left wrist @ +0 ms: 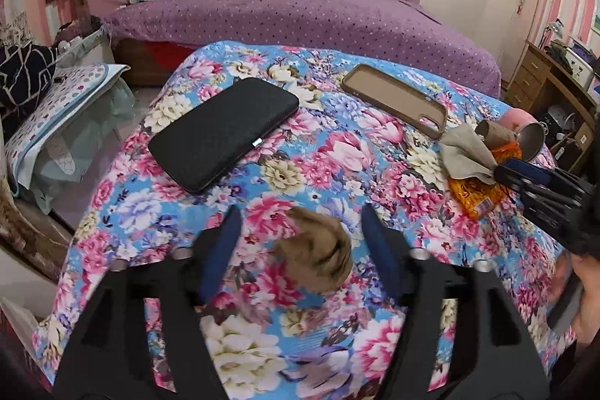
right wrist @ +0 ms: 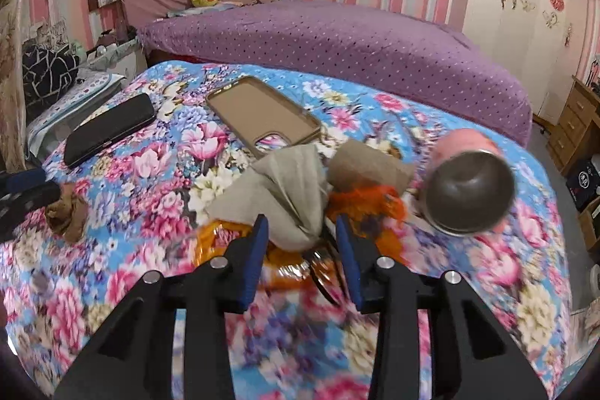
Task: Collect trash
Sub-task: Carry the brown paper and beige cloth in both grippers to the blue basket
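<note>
Two hand-held grippers work over a floral quilt (left wrist: 262,175) spread across a surface in front of a purple bed (left wrist: 300,14). Toward the quilt's far left corner lies a black case (left wrist: 225,134), and near its far edge a tan phone case (left wrist: 393,100) rests hollow side up. At the quilt's right edge a pink cup with a steel rim (right wrist: 468,190) lies on its side, mouth toward the camera. Just left of it sits the trash heap: a gray crumpled tissue (right wrist: 285,194) draped over an orange snack wrapper (right wrist: 360,205), with a cardboard tube (right wrist: 367,167) touching both. The right gripper (right wrist: 300,235) has its blue-padded jaws standing apart on either side of the tissue's lower end; whether the pads touch it cannot be told. Nearer the quilt's front edge, well apart from the heap, a brown crumpled wad (left wrist: 315,250) lies between the wide-spread fingers of the left gripper (left wrist: 300,216), neither pad pressing it.
</note>
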{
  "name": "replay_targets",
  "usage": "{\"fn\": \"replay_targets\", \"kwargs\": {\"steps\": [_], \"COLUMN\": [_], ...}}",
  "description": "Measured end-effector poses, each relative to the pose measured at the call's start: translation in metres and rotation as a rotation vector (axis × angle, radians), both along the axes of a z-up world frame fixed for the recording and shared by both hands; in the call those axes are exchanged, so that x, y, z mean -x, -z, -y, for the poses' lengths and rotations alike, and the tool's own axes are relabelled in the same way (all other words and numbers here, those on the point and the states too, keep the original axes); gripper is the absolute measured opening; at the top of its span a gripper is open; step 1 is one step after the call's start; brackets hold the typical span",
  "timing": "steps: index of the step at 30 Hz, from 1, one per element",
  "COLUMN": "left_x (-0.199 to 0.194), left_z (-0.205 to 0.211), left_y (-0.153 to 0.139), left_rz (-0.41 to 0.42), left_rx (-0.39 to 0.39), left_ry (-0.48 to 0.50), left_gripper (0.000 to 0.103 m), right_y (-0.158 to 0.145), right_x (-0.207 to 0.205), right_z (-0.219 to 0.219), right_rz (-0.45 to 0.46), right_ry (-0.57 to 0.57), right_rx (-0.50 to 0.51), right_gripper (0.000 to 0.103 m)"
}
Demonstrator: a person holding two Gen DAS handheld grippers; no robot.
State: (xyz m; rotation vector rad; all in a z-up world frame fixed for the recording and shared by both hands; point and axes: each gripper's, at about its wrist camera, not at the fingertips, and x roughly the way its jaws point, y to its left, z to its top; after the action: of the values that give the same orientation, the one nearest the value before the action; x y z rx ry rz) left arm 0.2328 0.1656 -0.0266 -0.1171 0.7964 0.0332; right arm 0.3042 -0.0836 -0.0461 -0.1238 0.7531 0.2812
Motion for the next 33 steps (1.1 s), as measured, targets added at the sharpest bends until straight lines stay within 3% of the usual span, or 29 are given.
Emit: {"fn": "replay_targets", "kwargs": {"steps": [4,7,13,15,17,24,30,33], "left_x": [0.006,0.007,0.003,0.001,-0.002,0.009,0.043,0.059], "left_z": [-0.006,-0.008,0.002,0.005,0.005,0.024,0.088,0.123], "left_y": [0.000,0.003,0.015,0.020,0.024,0.014,-0.007,-0.007], "left_rz": [-0.004,-0.025,-0.051,-0.064,-0.080,-0.025,0.060,0.079], "left_rx": [-0.010,0.018,0.013,0.013,0.045,-0.006,-0.067,-0.056], "left_ry": [0.027,0.055,0.073,0.080,0.088,0.090,0.112,0.144], "left_gripper": [0.074,0.076,0.074,0.046,0.036,0.034,0.034,0.034], "right_y": [0.015,0.013,-0.011,-0.019,-0.026,-0.039,-0.039,-0.039], "right_x": [-0.016,-0.010,0.022,0.033,0.049,0.094,0.133,0.155], "right_z": [-0.014,-0.016,0.007,0.017,0.029,0.075,0.123,0.157], "right_rz": [-0.042,-0.021,0.065,0.077,0.094,0.119,0.138,0.142], "right_ry": [-0.006,-0.023,0.011,0.019,0.031,0.086,0.131,0.178], "right_rx": [0.036,0.043,0.026,0.016,0.014,-0.020,-0.009,0.013], "right_gripper": [0.037,0.008,0.006,0.006,0.006,0.006,0.006,0.006]}}
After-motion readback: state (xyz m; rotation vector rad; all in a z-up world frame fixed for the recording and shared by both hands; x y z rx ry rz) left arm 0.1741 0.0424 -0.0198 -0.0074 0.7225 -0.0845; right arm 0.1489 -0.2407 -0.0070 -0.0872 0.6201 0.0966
